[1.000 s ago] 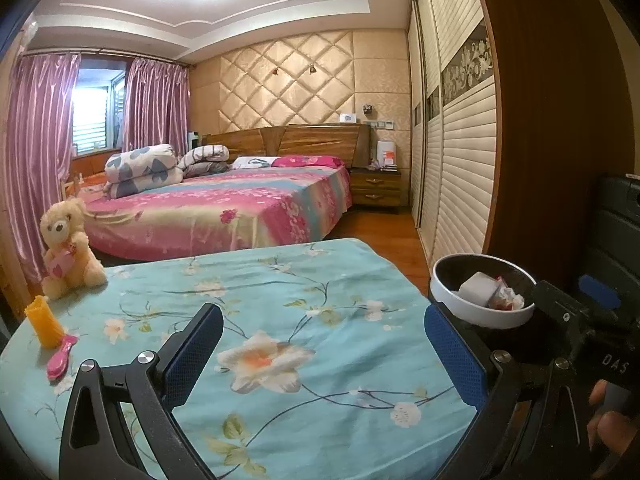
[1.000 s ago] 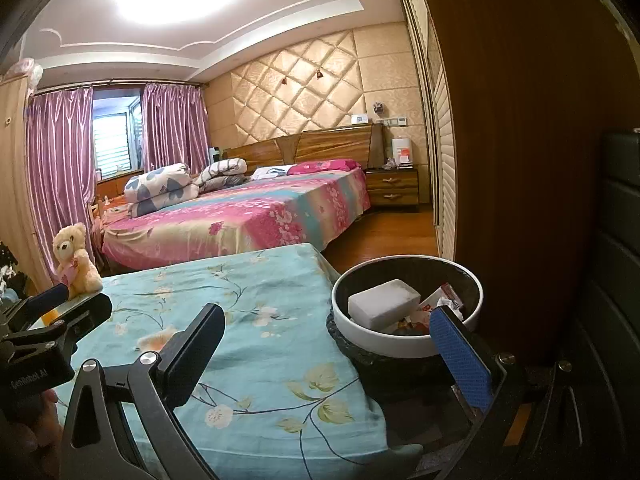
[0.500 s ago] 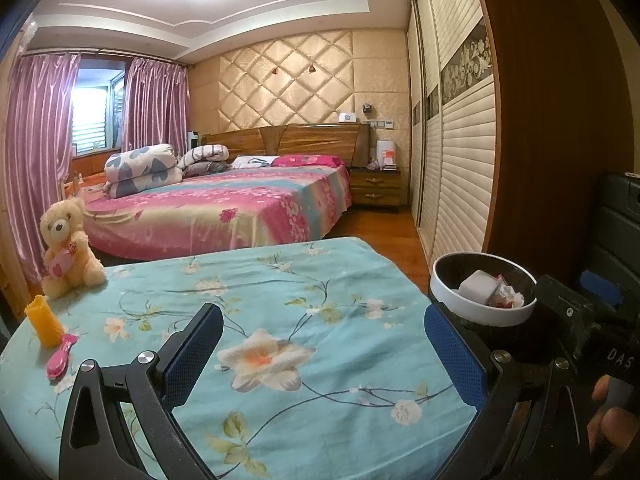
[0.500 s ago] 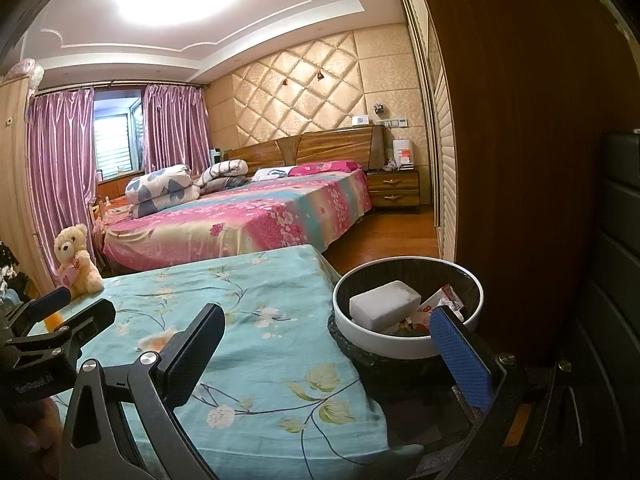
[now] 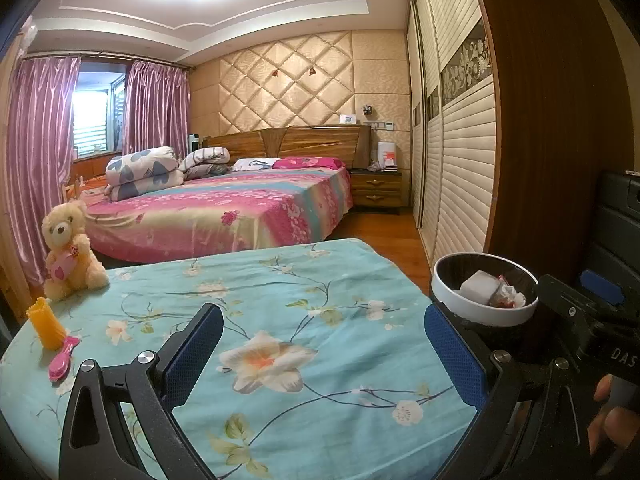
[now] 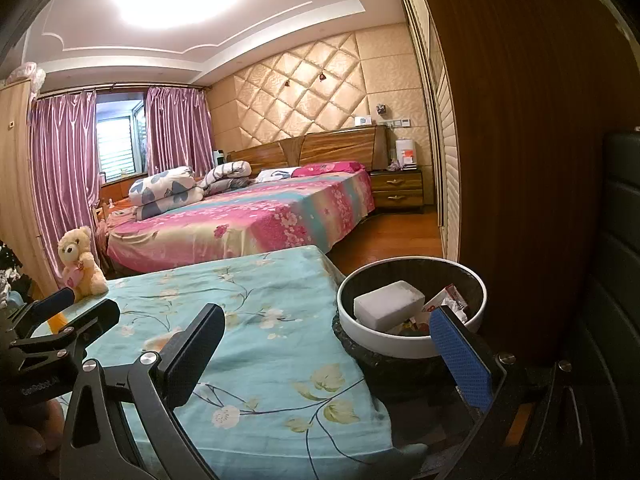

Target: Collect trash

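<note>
Both jaws stand spread and empty: left gripper (image 5: 324, 344) over the floral table (image 5: 280, 292), right gripper (image 6: 328, 344) near the trash bin (image 6: 412, 344) at the table's right edge, white block (image 6: 388, 304) inside.

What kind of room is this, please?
Most likely a home bedroom. A large bed with folded quilts stands against a padded wall, a nightstand sits beside it, and a sliding wardrobe lines the right wall.
</note>
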Demonstrator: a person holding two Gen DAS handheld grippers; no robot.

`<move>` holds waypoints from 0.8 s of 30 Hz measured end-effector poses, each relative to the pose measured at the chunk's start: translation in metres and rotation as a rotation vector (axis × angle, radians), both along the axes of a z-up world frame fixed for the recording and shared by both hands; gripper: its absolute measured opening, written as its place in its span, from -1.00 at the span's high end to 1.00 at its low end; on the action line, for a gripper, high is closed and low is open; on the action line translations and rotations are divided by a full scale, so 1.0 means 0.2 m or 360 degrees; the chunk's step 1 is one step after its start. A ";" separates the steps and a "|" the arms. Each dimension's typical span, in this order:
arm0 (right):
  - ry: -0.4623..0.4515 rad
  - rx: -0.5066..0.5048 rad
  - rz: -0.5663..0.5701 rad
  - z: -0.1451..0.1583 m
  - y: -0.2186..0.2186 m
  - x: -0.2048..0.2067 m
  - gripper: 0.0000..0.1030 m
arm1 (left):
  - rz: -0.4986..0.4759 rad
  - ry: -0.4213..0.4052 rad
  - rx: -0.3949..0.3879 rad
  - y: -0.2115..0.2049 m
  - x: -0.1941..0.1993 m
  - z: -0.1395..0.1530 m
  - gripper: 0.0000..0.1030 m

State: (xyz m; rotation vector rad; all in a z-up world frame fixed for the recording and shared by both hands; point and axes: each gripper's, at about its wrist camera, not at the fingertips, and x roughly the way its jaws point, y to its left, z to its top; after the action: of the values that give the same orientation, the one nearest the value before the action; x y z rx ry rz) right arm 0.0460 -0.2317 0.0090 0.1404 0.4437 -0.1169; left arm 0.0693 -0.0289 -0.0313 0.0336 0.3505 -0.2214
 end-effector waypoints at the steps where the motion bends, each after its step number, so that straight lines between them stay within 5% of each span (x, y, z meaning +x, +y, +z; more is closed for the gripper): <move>1: -0.0001 -0.0002 -0.0001 -0.01 0.00 0.00 -1.00 | 0.0001 -0.0002 0.0002 0.00 0.00 0.00 -0.98; 24: -0.0005 0.0014 0.0030 -0.01 0.02 0.00 -1.00 | -0.0010 -0.0009 0.0003 0.00 -0.01 0.00 -0.98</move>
State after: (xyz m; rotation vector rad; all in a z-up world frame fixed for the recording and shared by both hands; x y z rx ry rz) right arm 0.0467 -0.2281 0.0065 0.1452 0.4426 -0.0963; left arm 0.0677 -0.0280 -0.0321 0.0372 0.3448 -0.2273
